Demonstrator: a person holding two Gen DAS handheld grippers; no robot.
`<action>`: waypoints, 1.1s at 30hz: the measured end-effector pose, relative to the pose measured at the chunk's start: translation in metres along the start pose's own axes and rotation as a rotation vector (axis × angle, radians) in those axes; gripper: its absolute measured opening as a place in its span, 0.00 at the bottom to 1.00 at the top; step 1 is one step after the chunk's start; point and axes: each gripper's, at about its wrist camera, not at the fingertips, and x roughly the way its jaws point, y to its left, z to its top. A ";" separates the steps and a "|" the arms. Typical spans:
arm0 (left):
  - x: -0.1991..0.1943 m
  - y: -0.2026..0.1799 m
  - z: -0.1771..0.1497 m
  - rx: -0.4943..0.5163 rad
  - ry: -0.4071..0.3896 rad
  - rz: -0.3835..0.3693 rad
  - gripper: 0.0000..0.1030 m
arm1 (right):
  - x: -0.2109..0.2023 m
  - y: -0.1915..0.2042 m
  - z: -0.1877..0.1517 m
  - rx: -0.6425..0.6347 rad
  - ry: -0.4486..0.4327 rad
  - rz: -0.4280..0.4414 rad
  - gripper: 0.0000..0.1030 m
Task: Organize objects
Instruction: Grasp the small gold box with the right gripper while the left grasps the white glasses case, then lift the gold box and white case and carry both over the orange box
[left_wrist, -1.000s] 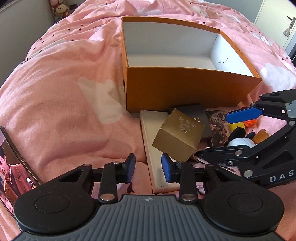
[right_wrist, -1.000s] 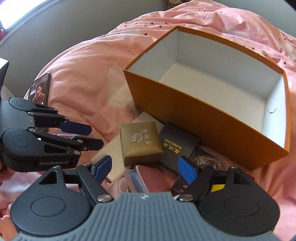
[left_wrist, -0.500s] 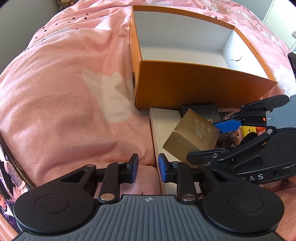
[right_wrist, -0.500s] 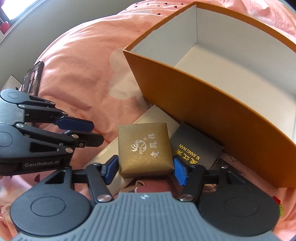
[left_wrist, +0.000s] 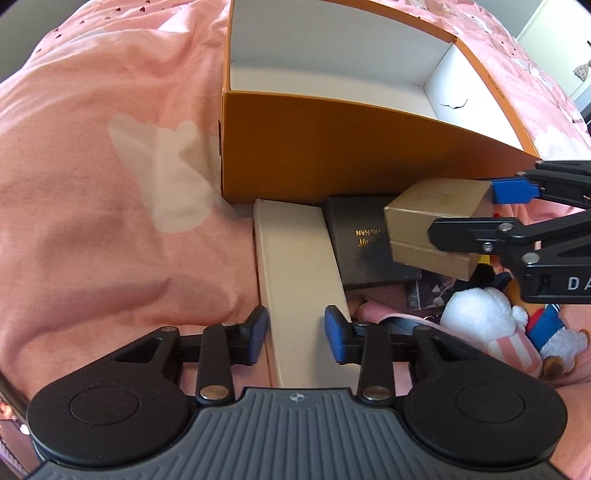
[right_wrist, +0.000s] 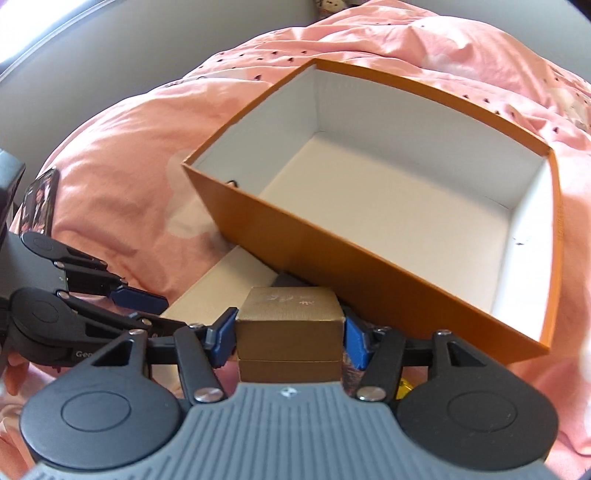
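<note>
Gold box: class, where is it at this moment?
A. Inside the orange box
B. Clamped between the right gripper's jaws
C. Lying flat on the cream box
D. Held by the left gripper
B: the gold box sits gripped in the right gripper, outside the orange box.

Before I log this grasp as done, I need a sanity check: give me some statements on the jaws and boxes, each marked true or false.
1. The right gripper has its jaws shut on the gold box. True.
2. The gold box already rests inside the orange box. False: it is held outside, in front of the orange box's near wall.
3. The left gripper holds the black box. False: its jaws are open on either side of the flat beige box, gripping nothing.
4. The orange box shows a bare white floor. True.
5. A white plush toy lies beside the black box. True.
</note>
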 end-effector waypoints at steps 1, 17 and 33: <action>0.002 0.001 0.001 -0.006 0.006 -0.002 0.48 | 0.000 -0.003 -0.001 0.011 0.000 -0.008 0.59; 0.050 -0.013 0.025 -0.015 0.161 0.058 0.71 | 0.014 -0.018 -0.007 0.076 0.009 0.023 0.59; 0.024 -0.015 0.007 0.007 0.026 0.069 0.67 | 0.002 -0.013 -0.003 0.033 -0.018 0.046 0.59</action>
